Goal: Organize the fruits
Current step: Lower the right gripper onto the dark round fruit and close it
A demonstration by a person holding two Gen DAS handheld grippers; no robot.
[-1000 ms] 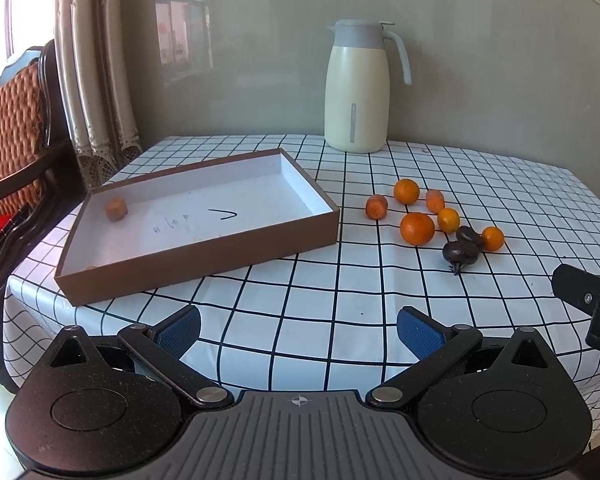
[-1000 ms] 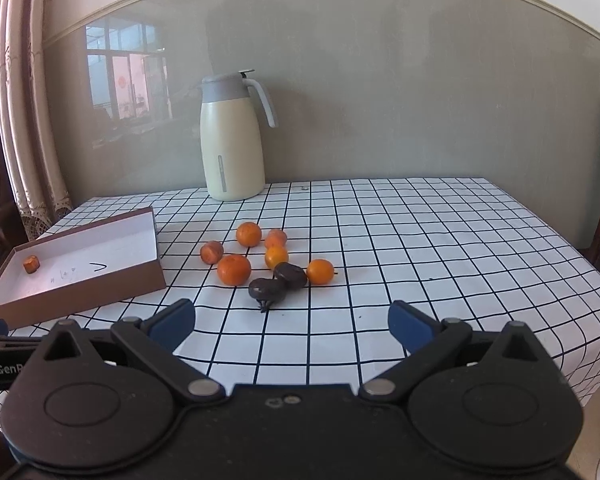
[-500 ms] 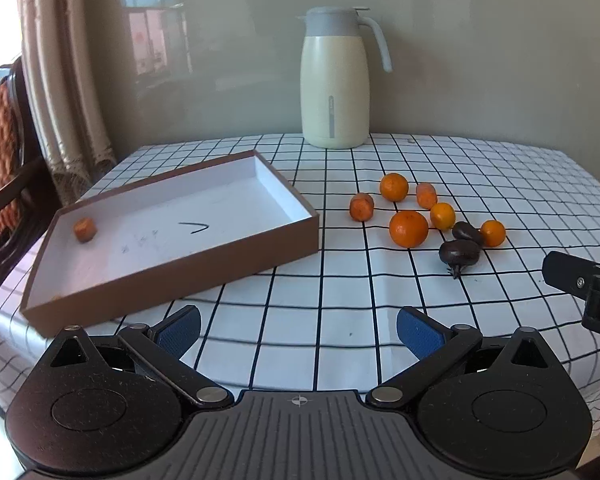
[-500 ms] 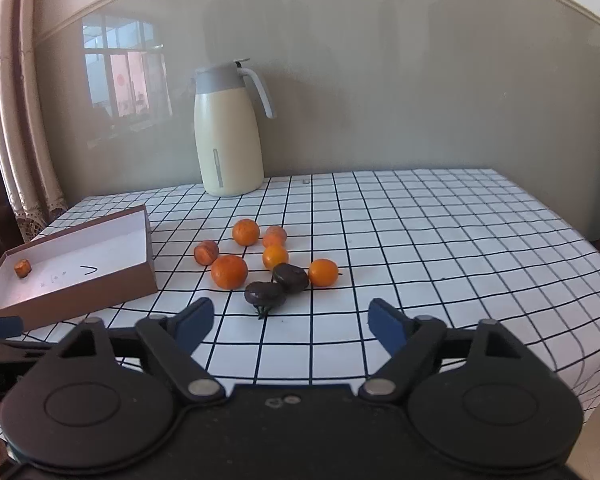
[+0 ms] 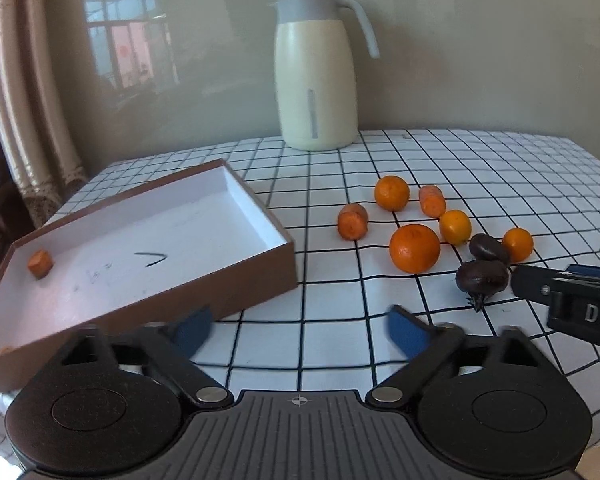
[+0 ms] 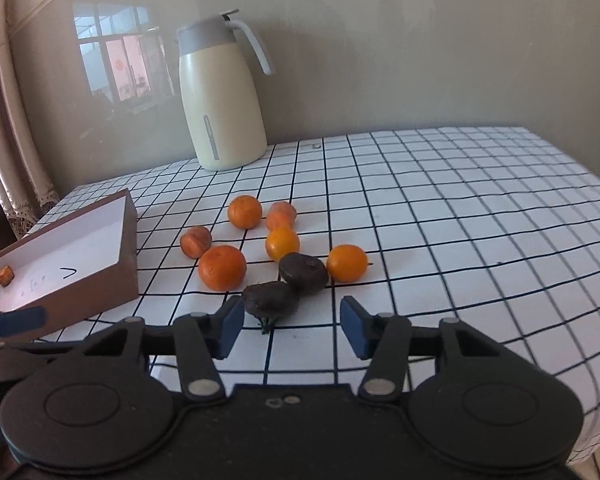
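So, progress: barely started, I'd judge — one carrot piece (image 5: 40, 263) sits in the box (image 5: 260, 280), far left corner; everything else is out on the tabletop (image 6: 460, 220).
Left to do: two oranges (image 6: 222, 267), two small citrus (image 6: 347, 263), two carrot stubs (image 6: 196, 241) and two dark fruits (image 6: 271, 299), all clustered right of the box, well short of the jug (image 6: 220, 100).
Right hand-held gripper (image 6: 292, 326): spread wide, empty, low over the cloth; its left pad (image 6: 232, 326) is right at the nearer dark fruit, the other pad well clear.
Left hand-held gripper (image 5: 298, 330): spread too, holding nothing, hanging near the box's front corner.
Change from half a second back: you've pushed the right one forward and down, so the dark fruit now lies almost between its pads; from the left view its tip has slid up beside that fruit.
Left camera: closer in than before, box and fruit loom larger.
Fruit: none has shifted that I can see.
Next call: my guess is the dark fruit goes first.
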